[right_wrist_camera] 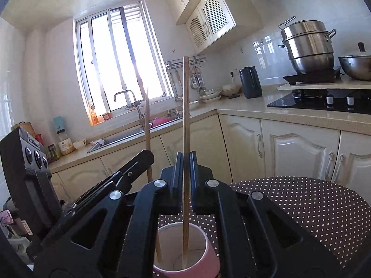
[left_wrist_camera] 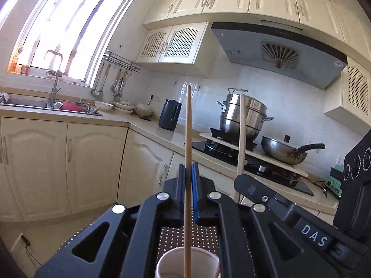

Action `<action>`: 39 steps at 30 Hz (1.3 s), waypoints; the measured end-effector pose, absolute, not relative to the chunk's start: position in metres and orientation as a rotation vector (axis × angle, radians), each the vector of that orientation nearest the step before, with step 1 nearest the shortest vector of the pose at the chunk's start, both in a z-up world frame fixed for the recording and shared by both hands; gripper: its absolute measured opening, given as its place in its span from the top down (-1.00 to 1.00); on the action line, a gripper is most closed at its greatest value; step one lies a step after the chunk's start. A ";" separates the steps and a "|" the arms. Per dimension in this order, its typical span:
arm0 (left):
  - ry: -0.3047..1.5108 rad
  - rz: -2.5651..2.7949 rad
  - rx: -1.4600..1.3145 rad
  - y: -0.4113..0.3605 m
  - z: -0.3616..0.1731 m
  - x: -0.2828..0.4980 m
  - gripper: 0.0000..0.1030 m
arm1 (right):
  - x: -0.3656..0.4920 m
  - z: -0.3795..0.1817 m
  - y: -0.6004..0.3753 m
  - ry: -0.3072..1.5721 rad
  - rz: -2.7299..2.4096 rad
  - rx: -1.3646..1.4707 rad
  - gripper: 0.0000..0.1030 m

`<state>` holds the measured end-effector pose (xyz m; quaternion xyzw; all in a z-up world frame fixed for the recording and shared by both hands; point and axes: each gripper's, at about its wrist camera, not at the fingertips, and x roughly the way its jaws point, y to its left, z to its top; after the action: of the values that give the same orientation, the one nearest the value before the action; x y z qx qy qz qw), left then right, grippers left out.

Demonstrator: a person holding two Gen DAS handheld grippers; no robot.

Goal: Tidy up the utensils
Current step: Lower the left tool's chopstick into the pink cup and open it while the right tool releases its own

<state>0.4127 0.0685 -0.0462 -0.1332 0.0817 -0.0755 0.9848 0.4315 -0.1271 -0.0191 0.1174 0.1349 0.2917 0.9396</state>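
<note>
Left gripper (left_wrist_camera: 188, 173) and right gripper (right_wrist_camera: 185, 162) each clamp one chopstick (left_wrist_camera: 188, 125), both tips seemingly inside the pink cup (right_wrist_camera: 208, 264).

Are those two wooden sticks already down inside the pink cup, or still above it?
Inside. In the right wrist view both chopsticks dip below the rim of the pink cup, each clamped upright by a gripper.

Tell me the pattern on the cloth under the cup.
Dark brown cloth with small white polka dots, clearest in the right wrist view.
</note>
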 end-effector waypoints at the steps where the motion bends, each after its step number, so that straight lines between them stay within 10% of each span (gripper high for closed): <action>1: 0.173 -0.153 -0.260 0.068 -0.050 0.411 0.89 | 0.429 -0.023 -0.127 0.280 0.599 0.236 0.88; 21: 0.319 -0.157 -0.110 0.063 -0.076 0.365 0.85 | 0.378 -0.053 -0.119 0.389 0.574 0.120 0.86; 24: 0.327 -0.136 -0.098 0.066 -0.074 0.356 0.42 | 0.376 -0.052 -0.119 0.417 0.557 0.130 0.65; 30: 0.297 -0.096 -0.035 0.068 -0.064 0.328 0.23 | 0.356 -0.044 -0.126 0.403 0.535 0.149 0.24; 39: 0.289 -0.067 -0.003 0.069 -0.047 0.293 0.09 | 0.317 -0.026 -0.124 0.393 0.540 0.121 0.19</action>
<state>0.2930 0.0692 -0.0466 -0.0017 0.1441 -0.0332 0.9890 0.3173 -0.1244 -0.0259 0.0593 0.1927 0.2646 0.9430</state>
